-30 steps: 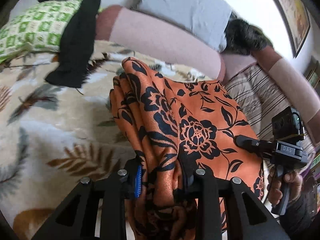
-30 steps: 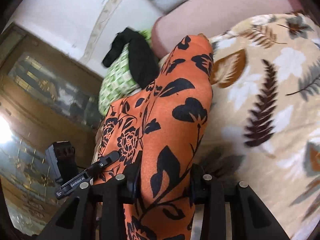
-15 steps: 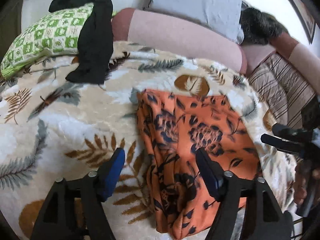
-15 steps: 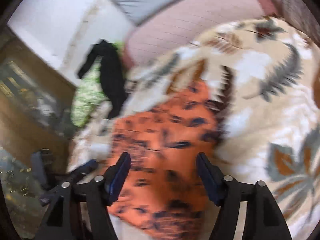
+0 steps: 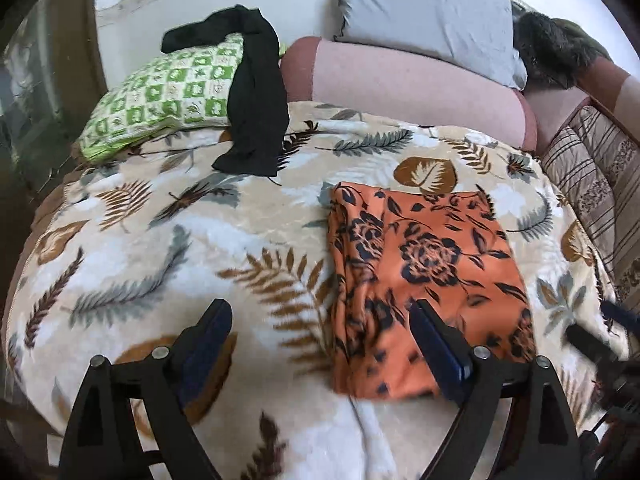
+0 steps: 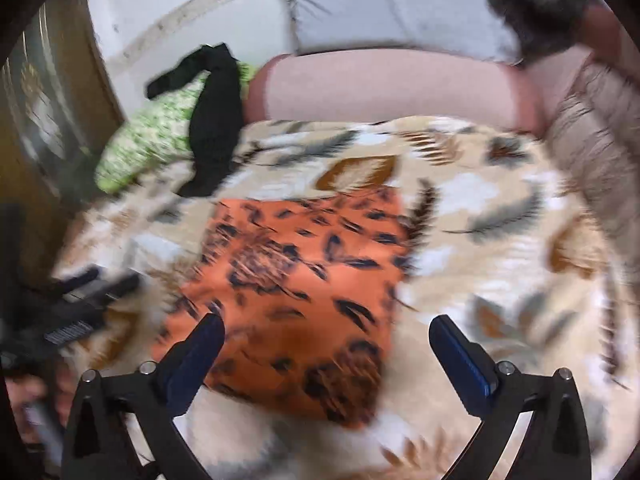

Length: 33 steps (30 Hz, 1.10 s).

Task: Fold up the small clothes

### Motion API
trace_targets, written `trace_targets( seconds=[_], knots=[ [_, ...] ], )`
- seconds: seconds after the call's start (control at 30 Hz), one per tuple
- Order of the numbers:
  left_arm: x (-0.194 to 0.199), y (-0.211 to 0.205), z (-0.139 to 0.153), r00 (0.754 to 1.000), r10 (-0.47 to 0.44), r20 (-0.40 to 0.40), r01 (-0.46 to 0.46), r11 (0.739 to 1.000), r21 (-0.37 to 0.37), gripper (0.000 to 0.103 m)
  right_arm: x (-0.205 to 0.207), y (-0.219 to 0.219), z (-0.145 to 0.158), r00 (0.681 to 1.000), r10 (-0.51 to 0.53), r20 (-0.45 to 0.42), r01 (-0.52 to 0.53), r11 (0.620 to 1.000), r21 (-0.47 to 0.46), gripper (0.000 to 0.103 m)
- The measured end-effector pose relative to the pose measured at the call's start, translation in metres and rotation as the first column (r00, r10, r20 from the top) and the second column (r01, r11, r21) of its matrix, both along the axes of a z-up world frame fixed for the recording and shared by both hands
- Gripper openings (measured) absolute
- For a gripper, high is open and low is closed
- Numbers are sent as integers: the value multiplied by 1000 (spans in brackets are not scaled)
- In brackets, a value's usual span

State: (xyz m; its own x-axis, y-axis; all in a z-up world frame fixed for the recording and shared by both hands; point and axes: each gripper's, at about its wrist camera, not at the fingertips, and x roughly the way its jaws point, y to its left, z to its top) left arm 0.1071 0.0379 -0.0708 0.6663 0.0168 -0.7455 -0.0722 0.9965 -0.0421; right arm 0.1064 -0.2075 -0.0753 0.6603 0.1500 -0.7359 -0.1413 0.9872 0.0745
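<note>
The left gripper (image 5: 320, 332) has its jaws spread wide and empty, hovering over the blanket (image 5: 168, 248); its right-hand jaw overlaps the near edge of the orange cloth (image 5: 424, 276) in that view, though contact cannot be confirmed. The right gripper (image 6: 326, 344) likewise stands wide apart and holds nothing, its left-hand jaw over the cloth's near corner. That view is blurred, so the fine detail is uncertain.

The cloth (image 6: 296, 276) lies flat on the bed as a rough rectangle, with bunched layers along its 9 o'clock edge in the left view. Probably it has been laid down so a fold can settle, and the spread jaws suit either a fresh grasp or moving on.

At 11 o'clock from the cloth, a black garment (image 5: 256, 100) drapes over a green pillow (image 5: 168, 92), well apart, likely awaiting its turn. A pink bolster (image 5: 416, 84) runs across at 12 o'clock, with a grey pillow (image 5: 424, 12) behind it.
</note>
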Motion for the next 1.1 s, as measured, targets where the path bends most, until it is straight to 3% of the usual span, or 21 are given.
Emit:
trace_targets(
  seconds=[0.2,0.43,0.67,0.83,1.1],
  knots=[
    [-49,-18,23,999,-23,45,22,1000,16,90,-53,4,-10,997,-71,-38,68,995,-73,103],
    [-82,-33,41,996,-33,86,32,999,16,96,-88,11,17,995,-80,58,86,990,-115,103],
    [-90,-39,53,995,-32,97,30,999,25,97,-89,16,35,994,-62,92,74,988,-136,103],
    [-87,-44,55,996,-12,84,4,996,89,97,-86,21,38,994,-49,95,63,987,-151,103],
    [-83,-41,55,996,-21,92,16,998,62,98,-79,26,37,995,-35,89,49,985,-166,103]
  ],
)
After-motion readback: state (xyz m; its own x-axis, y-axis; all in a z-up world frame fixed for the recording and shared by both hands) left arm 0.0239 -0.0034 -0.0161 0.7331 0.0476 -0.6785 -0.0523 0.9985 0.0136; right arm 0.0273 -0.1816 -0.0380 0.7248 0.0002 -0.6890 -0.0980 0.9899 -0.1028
